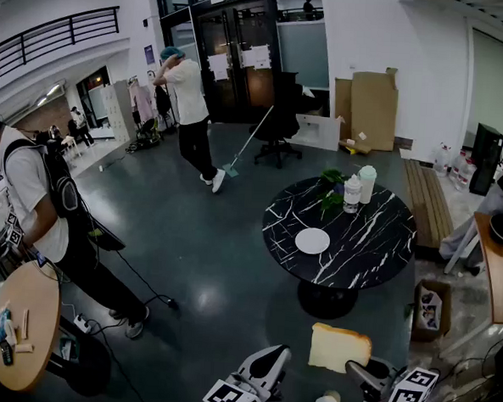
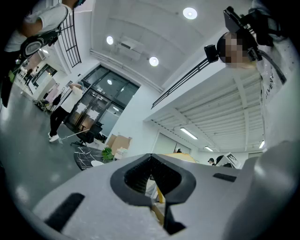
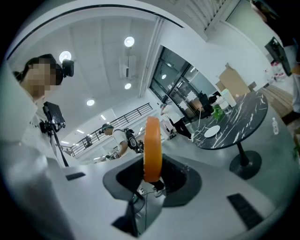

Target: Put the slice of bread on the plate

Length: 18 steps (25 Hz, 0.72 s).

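A thick slice of bread (image 1: 339, 347) with a pale face and a brown crust hangs in the air low in the head view, and my right gripper (image 1: 362, 373) is shut on it. The right gripper view shows the slice (image 3: 152, 149) edge-on and upright between the jaws of that gripper (image 3: 152, 165). The white plate (image 1: 312, 240) lies empty on a round black marble table (image 1: 376, 246), well ahead of the bread; the plate (image 3: 212, 131) also shows far off. My left gripper (image 1: 262, 371) is beside the bread, jaws together and empty (image 2: 151, 157).
A bottle (image 1: 352, 194), a cup (image 1: 367, 183) and a small plant (image 1: 330, 188) stand at the table's far side. A person with a backpack (image 1: 31, 191) stands left by a round wooden table (image 1: 23, 326). Another person (image 1: 188, 94) sweeps farther back. A bench (image 1: 426, 202) is right.
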Available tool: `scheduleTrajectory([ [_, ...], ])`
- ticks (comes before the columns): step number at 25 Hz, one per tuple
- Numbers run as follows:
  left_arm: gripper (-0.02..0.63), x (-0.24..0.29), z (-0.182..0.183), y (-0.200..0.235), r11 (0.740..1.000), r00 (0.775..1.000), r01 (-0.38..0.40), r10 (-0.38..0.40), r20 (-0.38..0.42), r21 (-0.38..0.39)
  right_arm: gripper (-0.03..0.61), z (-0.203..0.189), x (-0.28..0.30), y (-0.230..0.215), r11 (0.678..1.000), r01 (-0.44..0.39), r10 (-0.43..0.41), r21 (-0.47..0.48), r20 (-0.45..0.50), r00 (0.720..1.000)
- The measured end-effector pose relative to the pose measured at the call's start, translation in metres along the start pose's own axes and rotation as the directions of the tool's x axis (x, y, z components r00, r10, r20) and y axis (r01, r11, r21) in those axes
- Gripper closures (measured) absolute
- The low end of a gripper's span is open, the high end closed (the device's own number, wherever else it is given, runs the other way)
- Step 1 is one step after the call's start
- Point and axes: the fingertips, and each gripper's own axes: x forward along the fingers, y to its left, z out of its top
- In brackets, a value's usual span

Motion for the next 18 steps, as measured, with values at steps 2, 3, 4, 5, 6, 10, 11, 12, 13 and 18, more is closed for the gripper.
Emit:
scheduleTrajectory([
  [2, 0.606, 0.003, -0.002, 0.010, 1.000, 1.000, -0.014, 0.014, 0.000, -0.009, 0.486, 0.004, 0.008, -0.009, 1.000, 0.001, -0.001, 0.006, -0.001, 1.000],
  [3, 0.606, 0.004, -0.003, 0.015, 1.000, 1.000, -0.024, 0.024, 0.000, -0.015, 0.486, 0.006, 0.011, -0.013, 1.000, 0.001, -0.001, 0.009, -0.002, 1.000],
  [4, 0.606, 0.005, -0.003, 0.020, 0.999, 0.999, -0.034, 0.034, -0.001, -0.020, 0.486, 0.008, 0.015, -0.017, 1.000, -0.002, 0.002, 0.011, -0.005, 1.000],
  [5, 0.606, 0.007, -0.003, 0.026, 0.999, 0.999, -0.045, 0.045, 0.000, -0.023, 0.486, 0.011, 0.019, -0.021, 1.000, -0.006, 0.006, 0.011, -0.008, 1.000],
  [6, 0.606, 0.010, -0.002, 0.031, 0.998, 0.998, -0.055, 0.055, 0.003, -0.022, 0.486, 0.014, 0.024, -0.025, 1.000, -0.013, 0.013, 0.010, -0.010, 1.000],
  [10, 0.606, 0.034, 0.008, 0.054, 0.995, 0.995, -0.095, 0.095, 0.022, -0.001, 0.486, 0.034, 0.049, -0.048, 0.998, -0.057, 0.057, 0.013, -0.025, 0.998],
  [11, 0.606, 0.041, 0.010, 0.059, 0.995, 0.994, -0.104, 0.104, 0.026, 0.002, 0.486, 0.039, 0.057, -0.055, 0.998, -0.065, 0.066, 0.015, -0.033, 0.997],
  [12, 0.606, 0.049, 0.012, 0.064, 0.994, 0.994, -0.108, 0.107, 0.027, 0.008, 0.486, 0.044, 0.064, -0.061, 0.997, -0.073, 0.073, 0.013, -0.040, 0.997],
  [13, 0.606, 0.058, 0.013, 0.068, 0.994, 0.994, -0.108, 0.107, 0.026, 0.018, 0.486, 0.051, 0.071, -0.067, 0.997, -0.081, 0.081, 0.007, -0.044, 0.996],
  [18, 0.606, 0.110, 0.014, 0.094, 0.992, 0.991, -0.123, 0.122, 0.051, 0.018, 0.486, 0.080, 0.100, -0.100, 0.993, -0.121, 0.120, -0.007, -0.067, 0.990],
])
